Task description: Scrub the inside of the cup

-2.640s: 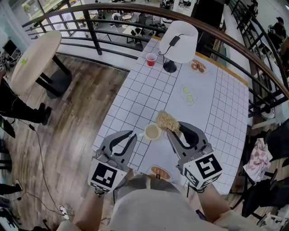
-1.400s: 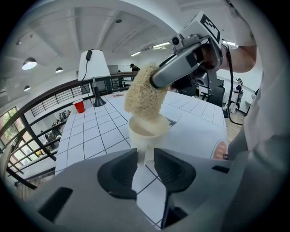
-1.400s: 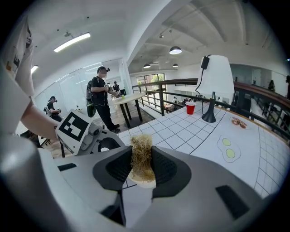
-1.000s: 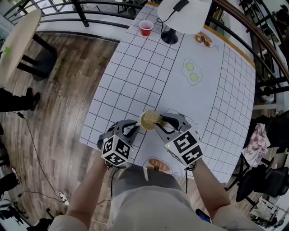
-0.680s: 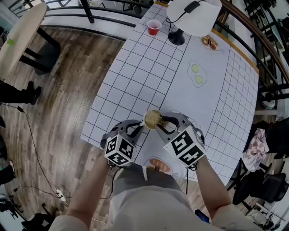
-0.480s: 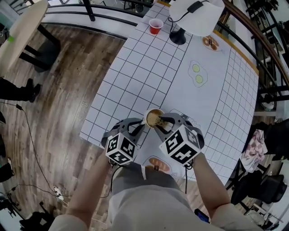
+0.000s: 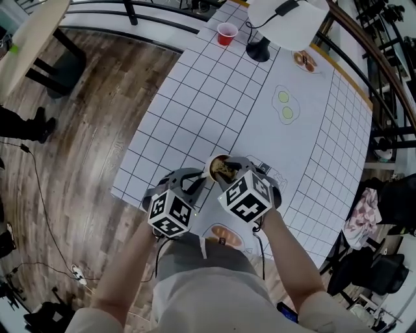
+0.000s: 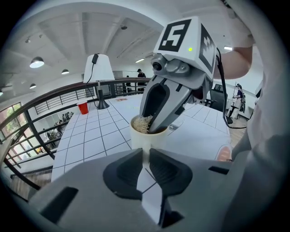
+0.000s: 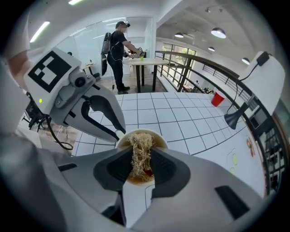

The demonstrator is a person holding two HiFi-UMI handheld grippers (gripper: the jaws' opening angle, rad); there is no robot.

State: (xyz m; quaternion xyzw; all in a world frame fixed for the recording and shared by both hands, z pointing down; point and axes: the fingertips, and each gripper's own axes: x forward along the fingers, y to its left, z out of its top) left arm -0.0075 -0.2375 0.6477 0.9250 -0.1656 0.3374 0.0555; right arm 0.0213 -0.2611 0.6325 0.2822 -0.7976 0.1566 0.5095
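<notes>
The fingers of the right gripper (image 9: pixel 141 164) pinch a tan fibre scrubber (image 9: pixel 138 144), its tuft reaching past their tips down into the cream cup (image 9: pixel 159 138); the fingers of the left gripper (image 8: pixel 146 157) clamp that cup's handle, the cup body just ahead of them on the gridded table (image 8: pixel 90 132); a red cup (image 8: pixel 82 108) stands far beyond.

Cup (image 7: pixel 219 168) on table (image 7: pixel 195 110), near edge (person's side). Left gripper (image 8: pixel 146 156) at cup's left, clamped on it. Right gripper (image 9: pixel 141 152) at right, scrubber (image 9: pixel 141 158) between jaws, inside cup. Lamp (image 7: pixel 286 19), second cup (image 7: pixel 227 32) at far end.
</notes>
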